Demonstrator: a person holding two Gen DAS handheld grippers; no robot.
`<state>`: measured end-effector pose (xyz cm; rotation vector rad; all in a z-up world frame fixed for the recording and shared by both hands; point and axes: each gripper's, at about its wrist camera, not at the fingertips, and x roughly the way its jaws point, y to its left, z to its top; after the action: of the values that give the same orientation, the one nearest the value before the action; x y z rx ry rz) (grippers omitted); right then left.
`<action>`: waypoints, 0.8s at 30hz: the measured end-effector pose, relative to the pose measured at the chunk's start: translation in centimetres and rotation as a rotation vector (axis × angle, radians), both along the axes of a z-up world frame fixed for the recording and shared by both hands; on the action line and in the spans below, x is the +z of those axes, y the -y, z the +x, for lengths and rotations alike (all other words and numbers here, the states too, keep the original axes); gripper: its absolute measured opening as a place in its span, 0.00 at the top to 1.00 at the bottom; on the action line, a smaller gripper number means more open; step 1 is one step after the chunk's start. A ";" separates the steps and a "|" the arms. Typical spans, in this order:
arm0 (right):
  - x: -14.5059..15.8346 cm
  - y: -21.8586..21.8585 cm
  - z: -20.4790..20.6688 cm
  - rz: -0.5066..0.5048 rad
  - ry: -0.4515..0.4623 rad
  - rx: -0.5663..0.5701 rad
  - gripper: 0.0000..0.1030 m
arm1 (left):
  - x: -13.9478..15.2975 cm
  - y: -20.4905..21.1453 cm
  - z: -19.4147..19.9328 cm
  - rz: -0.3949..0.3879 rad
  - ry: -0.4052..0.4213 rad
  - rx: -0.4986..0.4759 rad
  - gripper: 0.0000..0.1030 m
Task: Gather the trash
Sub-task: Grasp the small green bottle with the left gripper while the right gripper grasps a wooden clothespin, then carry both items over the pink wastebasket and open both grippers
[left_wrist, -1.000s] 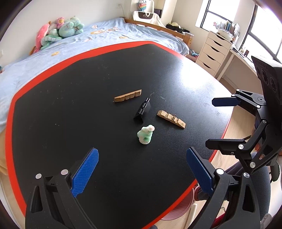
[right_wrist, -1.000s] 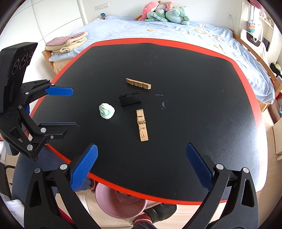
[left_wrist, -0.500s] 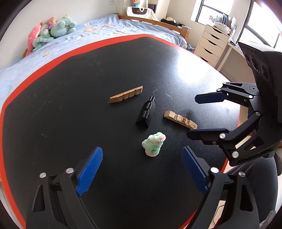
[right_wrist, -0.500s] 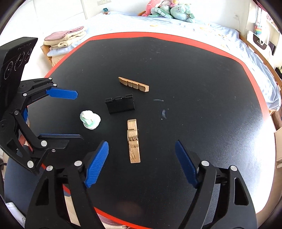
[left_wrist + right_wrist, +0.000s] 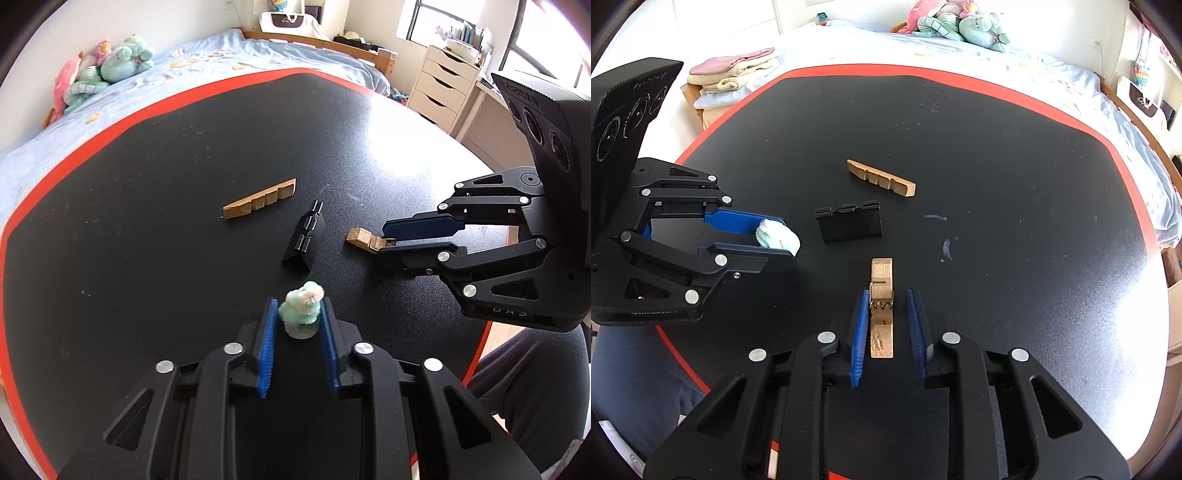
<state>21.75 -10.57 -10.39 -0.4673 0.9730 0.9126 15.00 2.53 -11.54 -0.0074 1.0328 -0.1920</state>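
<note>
A crumpled green-and-white wad sits on the black table between the pads of my left gripper, which touch its sides; it also shows in the right wrist view. A wooden clothespin lies between the pads of my right gripper, with small gaps on both sides; its far end shows in the left wrist view. A half clothespin and a black binder clip lie further in.
The table has a red rim. A bed with plush toys lies behind it. A white drawer unit stands at the far right. Folded towels lie at the left in the right wrist view.
Both grippers moved forward and down to the table and narrowed: the left closed around the wad, the right came around the clothespin.
</note>
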 end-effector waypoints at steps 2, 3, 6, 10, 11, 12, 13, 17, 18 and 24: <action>0.0 0.1 0.0 0.000 0.001 -0.003 0.87 | 0.0 -0.1 0.0 -0.002 -0.002 0.001 0.83; 0.0 0.1 0.0 0.002 -0.001 -0.005 0.87 | 0.0 -0.1 0.0 -0.002 -0.003 0.000 0.83; 0.0 0.0 0.0 0.003 -0.005 -0.009 0.87 | 0.1 -0.2 0.0 0.000 -0.006 0.008 0.84; 0.5 0.1 -0.2 0.008 -0.004 -0.013 0.87 | 0.5 -0.2 -0.2 0.001 -0.005 0.013 0.84; 0.7 0.1 -0.2 0.010 -0.003 -0.015 0.87 | 0.7 -0.1 -0.4 0.000 -0.004 0.014 0.84; 1.0 0.3 -0.4 0.014 -0.003 -0.017 0.87 | 0.9 0.0 -0.5 0.001 -0.002 0.014 0.84; 1.2 0.4 -0.5 0.017 -0.002 -0.019 0.87 | 1.2 0.0 -0.7 0.001 0.001 0.014 0.84; 2.5 1.3 -1.2 0.029 0.004 -0.026 0.87 | 2.4 0.6 -1.7 0.002 0.014 0.006 0.84; 2.9 1.6 -1.6 0.033 0.006 -0.028 0.87 | 2.7 0.8 -2.0 0.002 0.018 0.003 0.84; 5.0 3.4 -3.8 0.055 0.014 -0.036 0.87 | 4.4 1.9 -4.1 -0.007 0.042 -0.017 0.84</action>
<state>17.99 -14.00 -5.38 -0.4080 0.9386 0.9008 10.92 0.59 -7.11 -0.0003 0.9904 -0.2106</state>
